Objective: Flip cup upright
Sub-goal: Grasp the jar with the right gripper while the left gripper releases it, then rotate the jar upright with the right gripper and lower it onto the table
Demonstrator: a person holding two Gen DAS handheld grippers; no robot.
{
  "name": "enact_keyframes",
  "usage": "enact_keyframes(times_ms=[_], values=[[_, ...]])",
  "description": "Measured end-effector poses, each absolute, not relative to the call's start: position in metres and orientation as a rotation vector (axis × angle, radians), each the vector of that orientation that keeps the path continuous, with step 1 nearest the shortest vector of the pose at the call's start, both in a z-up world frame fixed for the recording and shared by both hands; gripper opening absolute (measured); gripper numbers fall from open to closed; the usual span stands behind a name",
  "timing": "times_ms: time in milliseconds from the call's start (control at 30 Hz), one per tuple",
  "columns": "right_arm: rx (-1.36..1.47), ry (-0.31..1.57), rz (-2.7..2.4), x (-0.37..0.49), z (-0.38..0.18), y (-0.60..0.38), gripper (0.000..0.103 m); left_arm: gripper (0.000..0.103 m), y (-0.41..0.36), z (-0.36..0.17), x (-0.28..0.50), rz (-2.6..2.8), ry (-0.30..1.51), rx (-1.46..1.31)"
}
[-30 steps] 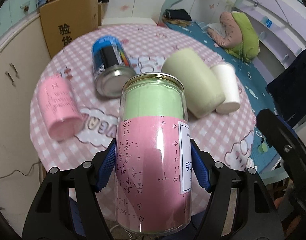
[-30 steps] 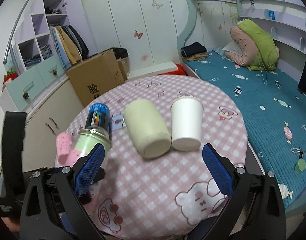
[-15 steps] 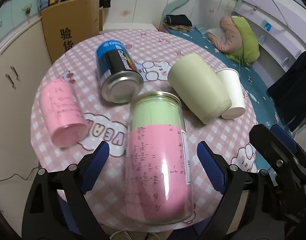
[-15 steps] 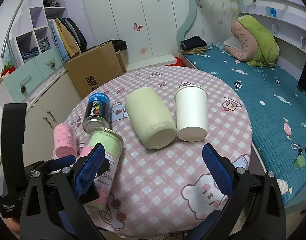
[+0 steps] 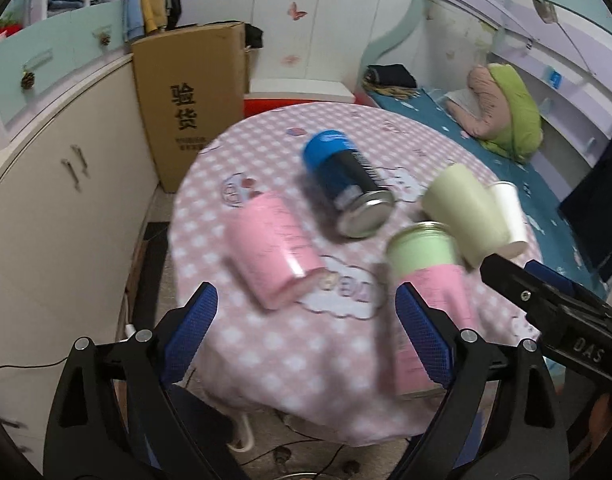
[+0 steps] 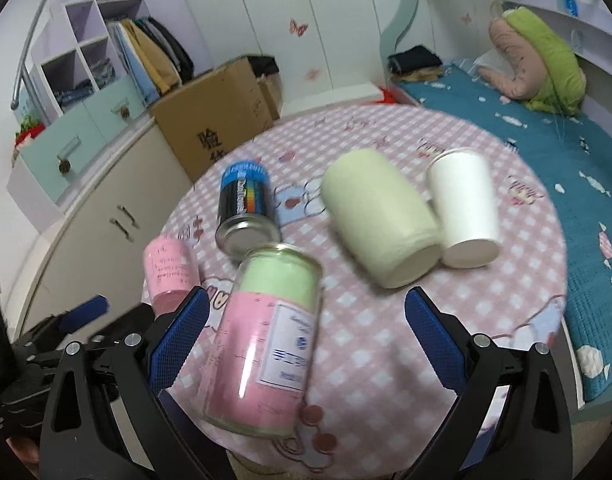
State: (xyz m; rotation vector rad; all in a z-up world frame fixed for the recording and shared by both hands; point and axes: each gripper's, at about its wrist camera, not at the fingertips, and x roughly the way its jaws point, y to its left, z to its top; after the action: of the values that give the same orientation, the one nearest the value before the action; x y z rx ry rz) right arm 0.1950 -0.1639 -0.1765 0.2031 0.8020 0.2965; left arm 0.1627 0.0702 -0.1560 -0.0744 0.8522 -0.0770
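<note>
Left wrist view, left gripper (image 5: 306,340) jaws spread, nothing between, above table (image 5: 290,344).

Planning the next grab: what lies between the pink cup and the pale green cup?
The blue can on its side and the clear jar lie between the pink cup and the green cup, per the right wrist view.

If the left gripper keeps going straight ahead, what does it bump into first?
Probably the pink cup lying on its side, right ahead of the open left gripper. Depth is hard to judge; the picture is blurry.
</note>
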Motion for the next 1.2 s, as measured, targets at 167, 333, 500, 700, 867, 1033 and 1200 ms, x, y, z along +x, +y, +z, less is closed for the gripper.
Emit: enact_keyframes(times_ms=[167,333,500,700,867,1033,1200], values=[[0.234,0.890,0.328,0.213,-0.192,-0.147,0.095,0.091,0.092,-0.167,0.171,-0.039,0.870,-0.087],[0.269,0.945,0.342,0.226,-0.202,-0.141,0.095,0.091,0.101,-0.174,0.176,-0.057,0.885,-0.101],[0.308,1.003,0.377,0.240,-0.211,-0.137,0.092,0.091,0.100,-0.178,0.180,-0.070,0.887,-0.094],[0.326,1.027,0.416,0.243,-0.213,-0.142,0.068,0.091,0.104,-0.179,0.185,-0.058,0.894,-0.113],[0.239,0.909,0.437,0.225,-0.186,-0.138,0.068,0.091,0.106,-0.173,0.187,-0.060,0.884,-0.148],[0.091,0.743,0.376,0.203,-0.157,-0.134,0.067,0.091,0.099,-0.163,0.186,-0.078,0.859,-0.173],[0.042,0.675,0.351,0.193,-0.154,-0.136,0.067,0.091,0.090,-0.162,0.184,-0.089,0.861,-0.167]])
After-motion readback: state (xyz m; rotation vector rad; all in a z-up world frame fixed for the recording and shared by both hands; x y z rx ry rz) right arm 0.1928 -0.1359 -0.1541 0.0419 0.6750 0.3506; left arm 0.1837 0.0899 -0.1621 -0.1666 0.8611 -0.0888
